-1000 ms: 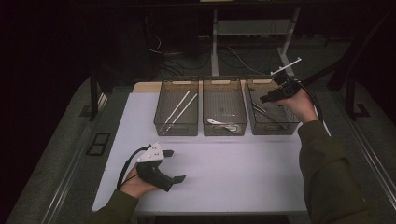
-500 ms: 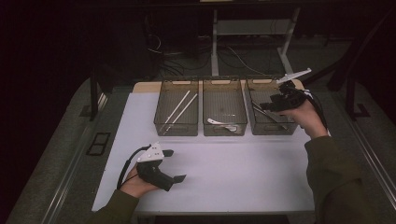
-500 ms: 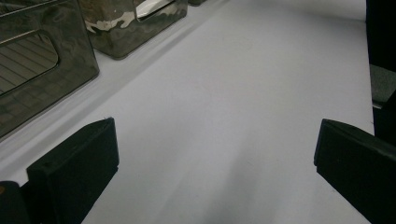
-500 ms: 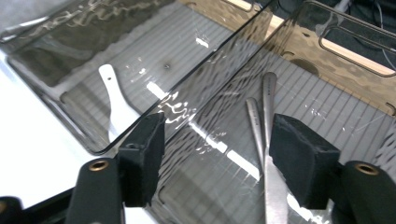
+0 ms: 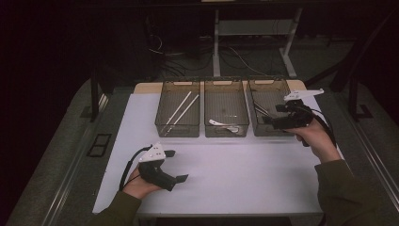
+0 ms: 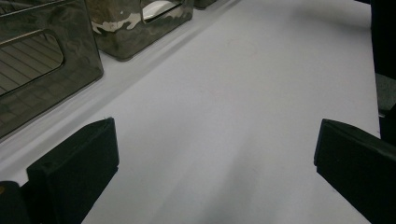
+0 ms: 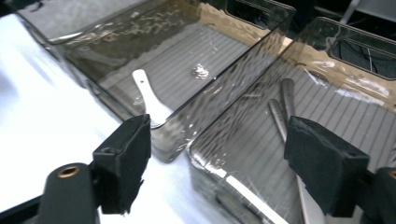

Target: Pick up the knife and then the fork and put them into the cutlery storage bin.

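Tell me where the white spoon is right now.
The white spoon lies in the middle bin of the three in the high view, near its front wall, between the bin with white sticks and the right bin, by the right gripper.

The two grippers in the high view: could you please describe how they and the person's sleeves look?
Each gripper, left gripper and right gripper, is black with a pistol-style handle, two blocky black jaws and a pale three-cornered plate on top. A black cable loops from the left one. Both sleeves are dark olive green.
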The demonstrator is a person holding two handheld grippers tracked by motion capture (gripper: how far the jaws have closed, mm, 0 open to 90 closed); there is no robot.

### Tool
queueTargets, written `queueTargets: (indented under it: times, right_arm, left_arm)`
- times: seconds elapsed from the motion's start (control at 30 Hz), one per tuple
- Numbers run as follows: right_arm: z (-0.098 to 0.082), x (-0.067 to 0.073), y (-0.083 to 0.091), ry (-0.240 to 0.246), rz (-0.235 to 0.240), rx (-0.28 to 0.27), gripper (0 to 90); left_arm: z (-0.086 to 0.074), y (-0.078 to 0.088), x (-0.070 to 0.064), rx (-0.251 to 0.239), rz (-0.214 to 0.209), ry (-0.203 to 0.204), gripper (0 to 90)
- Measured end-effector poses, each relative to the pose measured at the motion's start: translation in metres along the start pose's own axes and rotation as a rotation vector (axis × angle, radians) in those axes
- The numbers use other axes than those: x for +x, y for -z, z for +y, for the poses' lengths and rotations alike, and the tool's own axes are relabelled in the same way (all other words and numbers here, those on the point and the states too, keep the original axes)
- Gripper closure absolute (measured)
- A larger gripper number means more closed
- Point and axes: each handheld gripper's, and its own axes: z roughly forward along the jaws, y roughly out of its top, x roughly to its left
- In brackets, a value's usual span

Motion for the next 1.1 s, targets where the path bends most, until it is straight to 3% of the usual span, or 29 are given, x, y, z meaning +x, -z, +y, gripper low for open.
queueTargets:
  times: [0.4,0.7,1.1]
  right_arm:
    - [-0.037,0.03,0.009,0.015,0.036,-0.041,19.0]
    - [-0.06,0.042,0.013,-0.012,0.062,-0.071,19.0]
    - [-0.088,0.058,0.019,-0.016,0.101,-0.066,18.3]
  left_arm:
    - [0.0,0.001,-0.001,0.005,-0.001,-0.001,0.0]
    - [0.0,0.001,-0.001,0.004,-0.007,-0.009,0.0]
    - [0.0,0.002,-0.002,0.005,-0.008,-0.005,0.0]
